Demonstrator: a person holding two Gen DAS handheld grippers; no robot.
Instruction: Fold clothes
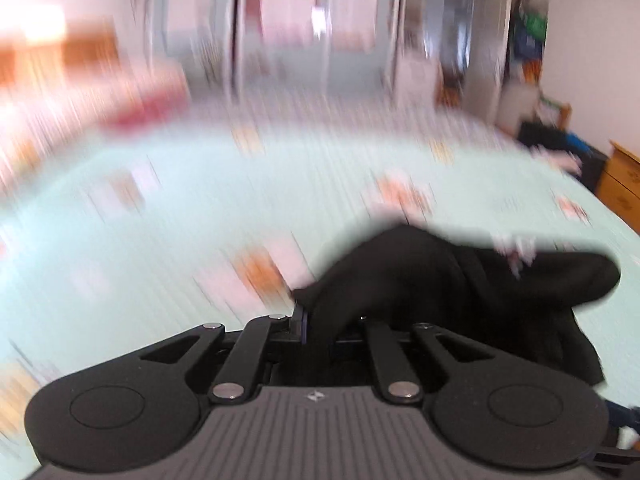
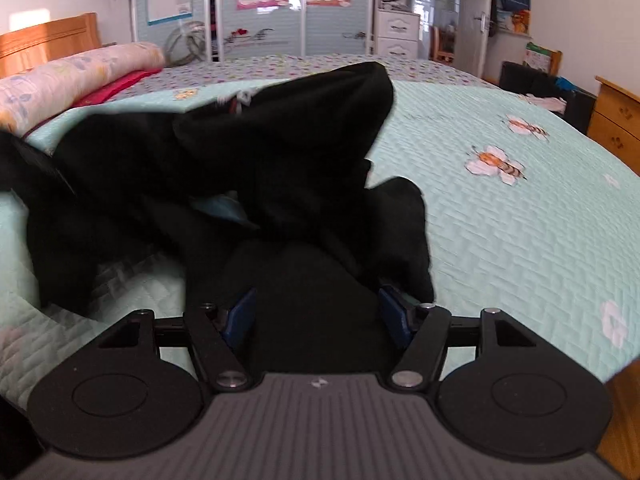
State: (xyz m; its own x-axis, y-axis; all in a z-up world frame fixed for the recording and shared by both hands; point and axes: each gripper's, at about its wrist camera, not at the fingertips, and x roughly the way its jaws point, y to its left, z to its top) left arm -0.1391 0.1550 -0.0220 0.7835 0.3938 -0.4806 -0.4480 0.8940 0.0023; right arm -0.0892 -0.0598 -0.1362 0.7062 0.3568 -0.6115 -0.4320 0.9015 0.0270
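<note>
A black garment [image 2: 248, 168] lay crumpled on a pale green quilted bedspread [image 2: 500, 232] stitched with orange-and-white bees; a small white mark on the cloth was too blurred to read. The left gripper [image 1: 310, 320] was clamped together on a fold of the soft fabric. The right gripper [image 2: 316, 316] had its blue pads [image 2: 394, 312] spread apart, cloth lying loose between them.

Black garment [image 2: 280, 152] showing as soft matt cloth. Bedspread [image 2: 500, 240] reading as quilted, ridged fabric. Dresser [image 2: 616, 120] looking like smooth wood. Right gripper [image 2: 316, 316] wearing matt plastic, shiny metal pins.
</note>
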